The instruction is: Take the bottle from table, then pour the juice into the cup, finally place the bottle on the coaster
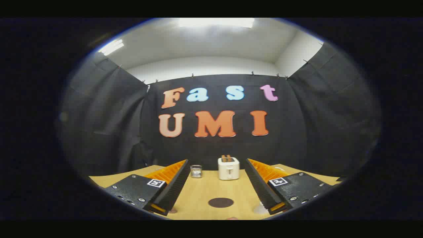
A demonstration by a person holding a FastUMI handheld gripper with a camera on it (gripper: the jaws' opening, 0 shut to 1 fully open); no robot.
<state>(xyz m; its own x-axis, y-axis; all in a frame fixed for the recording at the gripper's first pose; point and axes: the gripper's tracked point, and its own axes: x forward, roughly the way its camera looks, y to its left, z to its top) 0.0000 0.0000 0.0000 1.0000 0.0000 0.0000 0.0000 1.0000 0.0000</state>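
My gripper (217, 161) is held above the wooden table (198, 195), open, with nothing between its black and orange fingers (172, 185). A dark round coaster (220, 202) lies flat on the table between the fingers, close below me. A small white shape (261, 209), partly hidden by the right finger, shows at that finger's base; I cannot tell what it is. A sliver of something reddish (232, 218) peeks in at the near table edge, too little to identify.
A white toaster (228, 168) with two slices in it stands at the back of the table, beyond the fingertips. A small metal rack (196, 171) stands to its left. Black cloth walls close in the booth behind and on both sides.
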